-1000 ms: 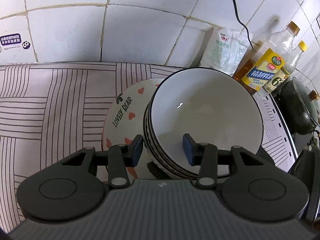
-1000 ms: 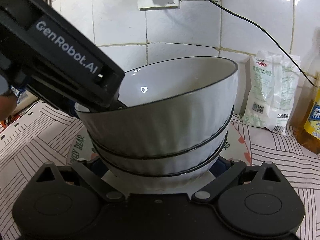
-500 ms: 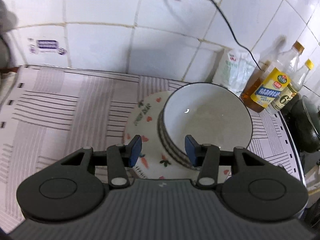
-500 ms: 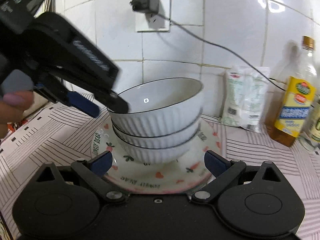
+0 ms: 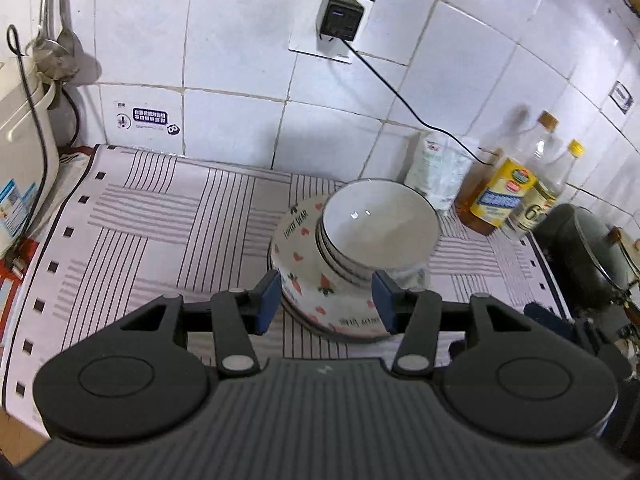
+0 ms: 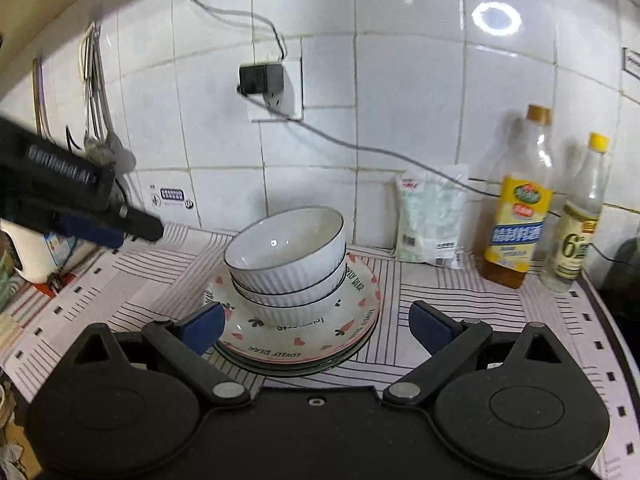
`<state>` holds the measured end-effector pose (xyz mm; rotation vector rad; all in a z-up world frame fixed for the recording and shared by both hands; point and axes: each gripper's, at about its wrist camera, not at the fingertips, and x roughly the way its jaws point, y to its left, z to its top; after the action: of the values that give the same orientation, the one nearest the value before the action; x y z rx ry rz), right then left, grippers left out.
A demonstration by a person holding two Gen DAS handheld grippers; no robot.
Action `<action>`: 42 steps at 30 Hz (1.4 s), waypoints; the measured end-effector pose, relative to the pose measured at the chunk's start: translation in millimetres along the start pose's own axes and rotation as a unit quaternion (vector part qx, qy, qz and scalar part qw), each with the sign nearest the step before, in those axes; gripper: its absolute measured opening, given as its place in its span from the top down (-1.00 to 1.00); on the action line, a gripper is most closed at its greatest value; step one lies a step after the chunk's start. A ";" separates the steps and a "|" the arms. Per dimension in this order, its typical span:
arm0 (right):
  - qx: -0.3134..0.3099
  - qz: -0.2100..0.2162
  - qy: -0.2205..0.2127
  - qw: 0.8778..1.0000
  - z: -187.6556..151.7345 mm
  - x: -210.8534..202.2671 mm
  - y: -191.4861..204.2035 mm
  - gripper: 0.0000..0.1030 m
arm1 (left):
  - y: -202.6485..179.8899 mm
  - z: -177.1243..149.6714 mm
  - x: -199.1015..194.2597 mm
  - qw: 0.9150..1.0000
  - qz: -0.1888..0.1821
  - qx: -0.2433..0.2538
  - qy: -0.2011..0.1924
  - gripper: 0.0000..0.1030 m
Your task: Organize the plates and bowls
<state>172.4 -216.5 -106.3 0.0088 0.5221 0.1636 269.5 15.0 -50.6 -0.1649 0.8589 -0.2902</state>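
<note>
A stack of three white ribbed bowls [image 6: 286,258] with dark rims sits on a stack of "Lovely Bear" heart-patterned plates [image 6: 304,344] on the striped counter mat. The bowls [image 5: 378,232] and plates [image 5: 304,276] also show in the left wrist view. My left gripper [image 5: 325,300] is open and empty, held above and short of the plates. It also shows at the left of the right wrist view [image 6: 120,228]. My right gripper [image 6: 316,324] is open wide and empty, in front of the plate stack, touching nothing.
Oil and vinegar bottles [image 6: 516,216] and a white bag [image 6: 430,220] stand against the tiled wall at the right. A dark pot [image 5: 580,256] sits at the far right. A white appliance [image 5: 20,152] stands at the left. A charger [image 6: 260,78] with a cord is plugged into the wall.
Both grippers have pulled back and up from the bowl stack. The left gripper's jaws have left the bowl rim. The bowls and plates stay in place.
</note>
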 end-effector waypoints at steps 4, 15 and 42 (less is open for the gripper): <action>0.034 -0.001 0.010 0.999 6.3 -23.5 -4.2 -0.94 | -3.3 -9.9 -27.7 1.000 -0.024 -0.009 0.013 -0.06; 0.043 -0.079 0.044 0.995 19.0 -69.6 -1.9 -0.93 | -26.4 -29.3 -92.7 0.999 -0.009 0.039 -0.011 -0.33; 0.010 -0.155 0.048 0.987 22.3 -131.3 11.3 -0.95 | -51.1 -72.6 -125.9 0.993 0.091 0.073 -0.026 -1.00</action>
<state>69.6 -225.3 -21.4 -0.0607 0.6135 -0.1462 126.8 4.5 6.5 0.0422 0.7909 -0.1769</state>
